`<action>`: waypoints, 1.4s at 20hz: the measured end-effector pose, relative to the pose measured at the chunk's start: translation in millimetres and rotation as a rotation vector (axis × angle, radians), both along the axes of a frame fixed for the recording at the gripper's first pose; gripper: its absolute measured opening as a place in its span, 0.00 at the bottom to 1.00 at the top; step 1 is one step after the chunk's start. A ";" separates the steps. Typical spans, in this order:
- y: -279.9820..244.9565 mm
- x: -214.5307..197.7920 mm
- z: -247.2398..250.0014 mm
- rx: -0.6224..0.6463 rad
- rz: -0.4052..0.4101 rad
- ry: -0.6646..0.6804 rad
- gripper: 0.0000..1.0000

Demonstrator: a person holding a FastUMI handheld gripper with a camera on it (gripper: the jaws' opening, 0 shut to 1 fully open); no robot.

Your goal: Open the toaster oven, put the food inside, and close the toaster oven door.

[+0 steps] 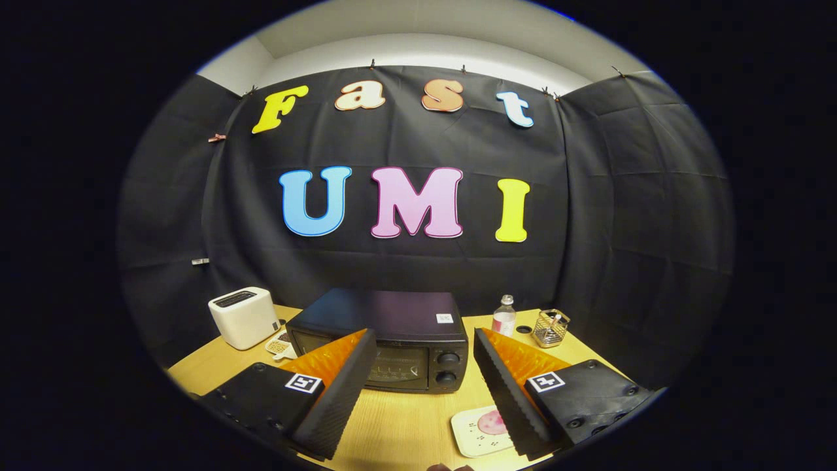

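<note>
A black toaster oven (392,340) stands on the wooden table (399,425), its glass door closed and two knobs (448,367) on its right side. My gripper (425,350) hovers in front of and above it, open, with nothing between the fingers. The left finger (343,386) overlaps the oven's door; the right finger (507,386) is to the right of the oven. A pale plate with a pink round piece of food (492,423) lies on the table near the right finger, partly hidden by it.
A white slot toaster (244,316) sits left of the oven, with a small dish of brownish bits (280,345) beside it. Behind the oven on the right are a small bottle (503,317) and a wire basket (550,328). Black cloth walls the booth.
</note>
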State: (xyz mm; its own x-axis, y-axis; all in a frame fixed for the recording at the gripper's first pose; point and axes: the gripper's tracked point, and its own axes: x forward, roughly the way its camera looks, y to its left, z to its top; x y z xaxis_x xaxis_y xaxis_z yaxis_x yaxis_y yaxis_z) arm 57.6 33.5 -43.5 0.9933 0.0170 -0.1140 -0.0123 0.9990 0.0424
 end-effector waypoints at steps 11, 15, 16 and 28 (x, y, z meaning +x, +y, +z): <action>82.5 89.6 -45.2 0.053 0.000 0.105 0.98; 107.7 109.8 -78.3 0.066 0.008 0.175 0.98; 111.6 114.1 -87.3 0.062 0.008 0.192 0.99; 123.4 116.4 -115.7 0.015 0.021 0.308 0.96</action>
State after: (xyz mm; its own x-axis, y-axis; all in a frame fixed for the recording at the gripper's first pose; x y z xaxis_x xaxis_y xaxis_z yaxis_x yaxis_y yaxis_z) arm 174.0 156.9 -159.2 0.9113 0.0409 -0.4097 -0.0170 0.9979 0.0619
